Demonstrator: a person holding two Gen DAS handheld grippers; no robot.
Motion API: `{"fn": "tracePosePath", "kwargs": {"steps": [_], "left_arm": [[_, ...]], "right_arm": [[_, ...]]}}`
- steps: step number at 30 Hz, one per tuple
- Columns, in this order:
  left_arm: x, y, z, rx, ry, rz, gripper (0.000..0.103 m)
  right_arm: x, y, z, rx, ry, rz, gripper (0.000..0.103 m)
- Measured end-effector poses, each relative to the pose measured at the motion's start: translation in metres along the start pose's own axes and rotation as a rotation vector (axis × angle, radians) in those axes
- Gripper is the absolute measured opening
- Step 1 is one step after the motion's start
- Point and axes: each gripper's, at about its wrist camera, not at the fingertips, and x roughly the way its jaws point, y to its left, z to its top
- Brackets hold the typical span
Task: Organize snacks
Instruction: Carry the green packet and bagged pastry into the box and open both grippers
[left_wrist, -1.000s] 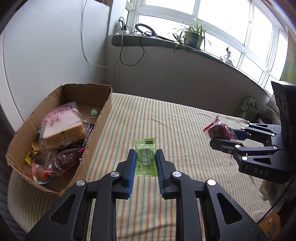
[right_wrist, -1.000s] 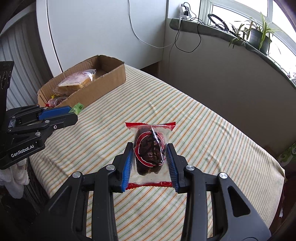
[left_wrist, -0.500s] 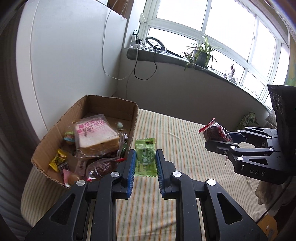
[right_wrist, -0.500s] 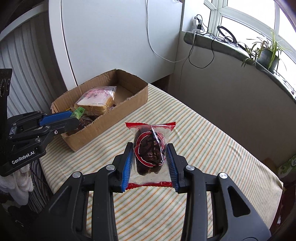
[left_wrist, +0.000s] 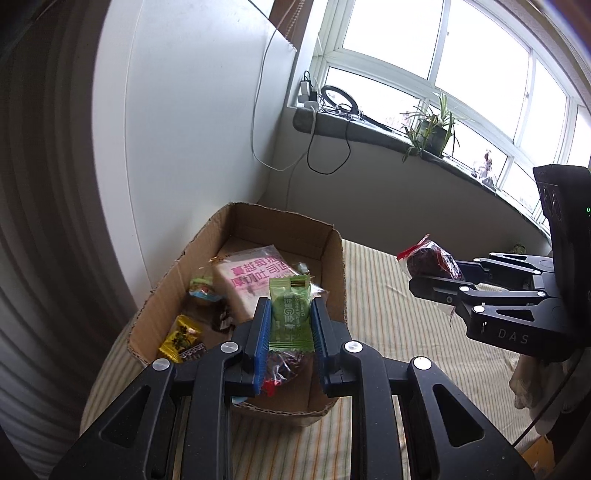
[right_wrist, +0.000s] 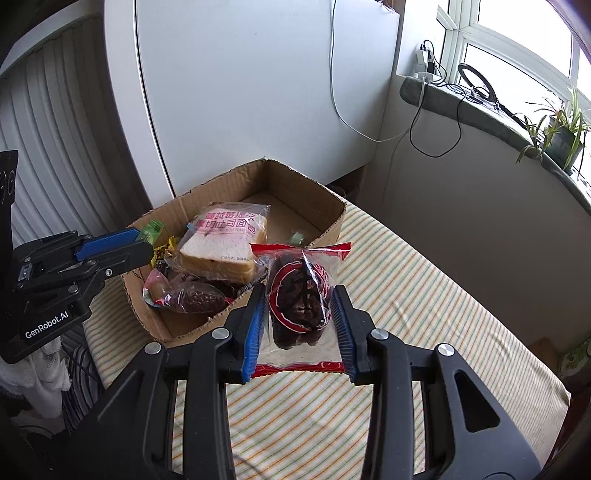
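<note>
Cardboard walls of the open box (right_wrist: 325, 206) stand in the frame's middle on the striped tablecloth (right_wrist: 424, 295), with bare cloth stretching toward the lower right and the box's far end free behind the bread packet (right_wrist: 221, 243). At left, the left gripper (left_wrist: 290, 325) clamps the green sachet (left_wrist: 288, 314) upright between its blue pads, above the box's near end. Lower centre, the right gripper (right_wrist: 299, 325) pinches the red-trimmed bag of dark fruit (right_wrist: 299, 299) just outside the box's right wall
</note>
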Motion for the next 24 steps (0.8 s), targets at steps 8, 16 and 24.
{"fn": "tracePosePath", "kwargs": {"steps": [8,16,24], "left_arm": [[0.010,0.024,0.009,-0.018,0.000,0.018,0.020],[0.022,0.042,0.016,-0.028,0.007,0.033,0.020],[0.033,0.047,0.015,-0.029,0.022,0.039,0.020]], "right_arm": [[0.028,0.021,0.027,-0.026,0.006,0.022,0.037],[0.057,0.030,0.043,-0.038,0.021,0.046,0.037],[0.080,0.035,0.049,-0.037,0.040,0.072,0.037]]}}
